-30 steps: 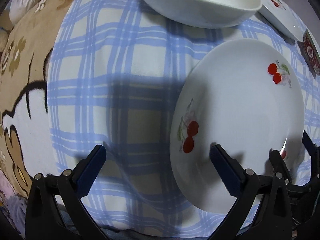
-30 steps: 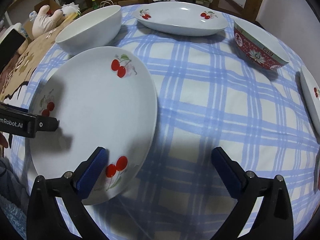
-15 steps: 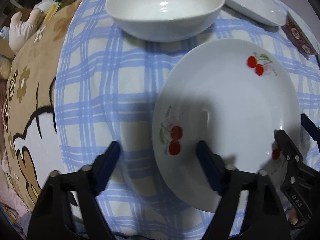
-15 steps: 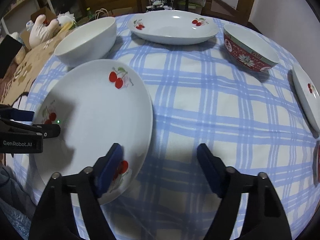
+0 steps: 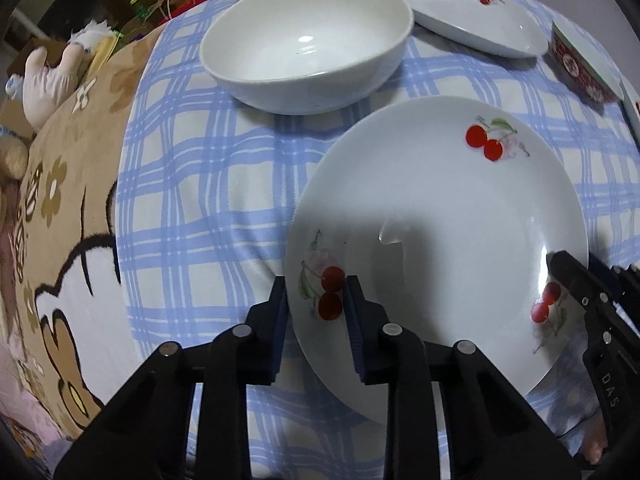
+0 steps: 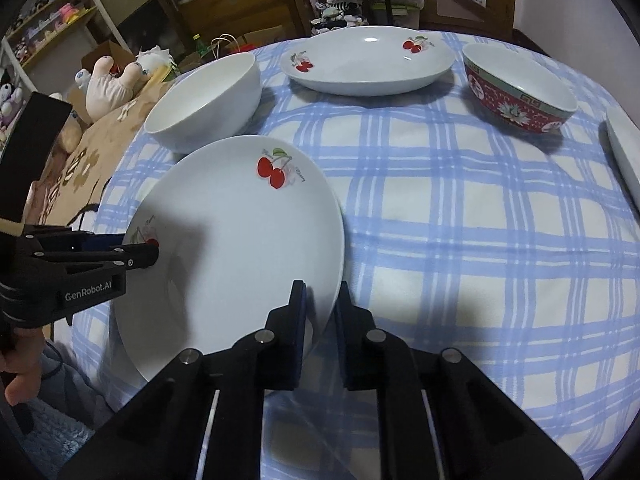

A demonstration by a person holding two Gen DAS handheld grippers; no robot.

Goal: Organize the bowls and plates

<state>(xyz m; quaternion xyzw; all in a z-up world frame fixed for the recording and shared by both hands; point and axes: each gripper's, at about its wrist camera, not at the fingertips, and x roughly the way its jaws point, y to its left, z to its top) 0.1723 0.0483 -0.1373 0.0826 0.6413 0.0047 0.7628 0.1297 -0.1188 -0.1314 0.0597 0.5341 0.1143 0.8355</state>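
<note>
A white cherry-print plate (image 5: 460,216) lies near the table's front edge; it also shows in the right wrist view (image 6: 240,240). My left gripper (image 5: 318,300) is shut on its left rim, and my right gripper (image 6: 320,308) is shut on its right rim. A plain white bowl (image 5: 308,36) (image 6: 208,100) stands just behind the plate. A second cherry plate (image 6: 368,60) and a red patterned bowl (image 6: 520,92) stand at the back.
A blue plaid cloth (image 6: 460,240) covers the round table. Another white dish's edge (image 6: 624,152) shows at the far right. A brown patterned blanket (image 5: 60,208) and a stuffed toy (image 6: 116,80) lie left of the table. Shelves and furniture stand behind.
Both grippers have closed from wide open onto opposite rims of the near cherry plate. Both cameras have pulled back, so more of the table shows.
</note>
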